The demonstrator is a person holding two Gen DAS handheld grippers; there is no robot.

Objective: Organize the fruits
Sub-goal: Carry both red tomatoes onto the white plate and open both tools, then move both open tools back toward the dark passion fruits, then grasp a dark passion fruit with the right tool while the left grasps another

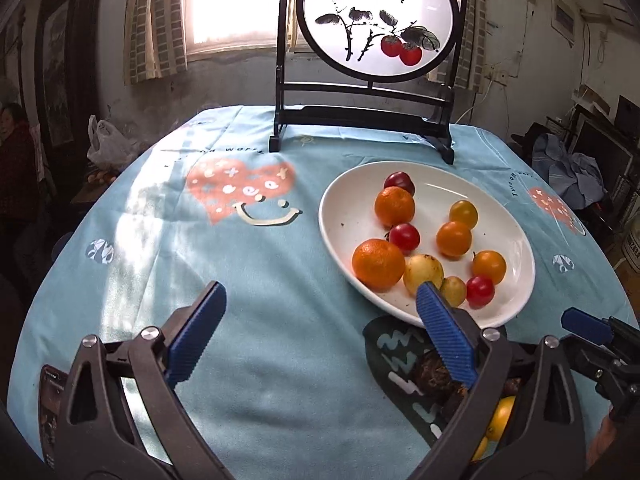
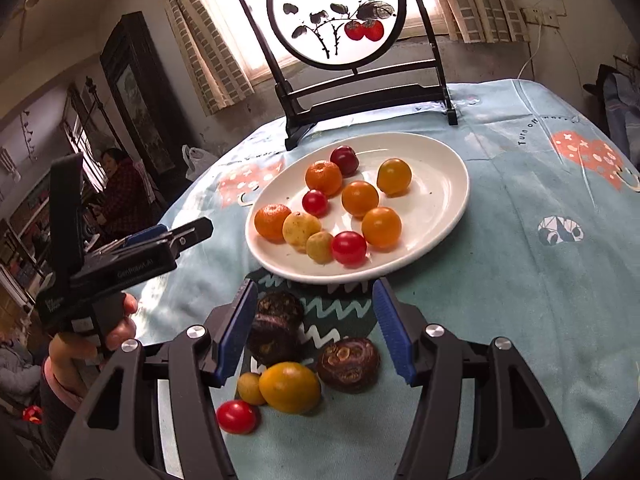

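- Five loose fruits lie on the surface at about 6 o'clock of the plate point(image 2: 448, 184): two dark brown wrinkled fruits point(image 2: 276, 322), point(image 2: 349, 364), a large yellow fruit point(image 2: 290, 387), a small yellow one point(image 2: 250, 389) touching it, and a red tomato point(image 2: 236, 416) nearest me.
- My right gripper point(image 2: 316, 332) is spread wide and carries nothing; the dark fruits sit between its fingers, the left one just beside the left pad.
- Closing from here, I judge I could catch both dark fruits at once, or nudge the left one so it rolls into the yellow pair.
- The round fruits could roll on the cloth; the red tomato lies closest to the near edge, so a knock might send it off.
- The plate already carries about ten fruits crowded toward its 7 o'clock rim: oranges point(image 2: 273, 221), red tomatoes point(image 2: 349, 247), yellow ones point(image 2: 394, 176). Dropping another there could bump one over the low rim, so I would aim for the bare 3 o'clock part.
- My left gripper point(image 1: 320, 300) is also wide and unloaded, its right finger overlapping the plate's near edge in the left wrist view; I cannot tell if it touches.
- The two grippers are near each other at the plate's 7 o'clock side, so they might collide.
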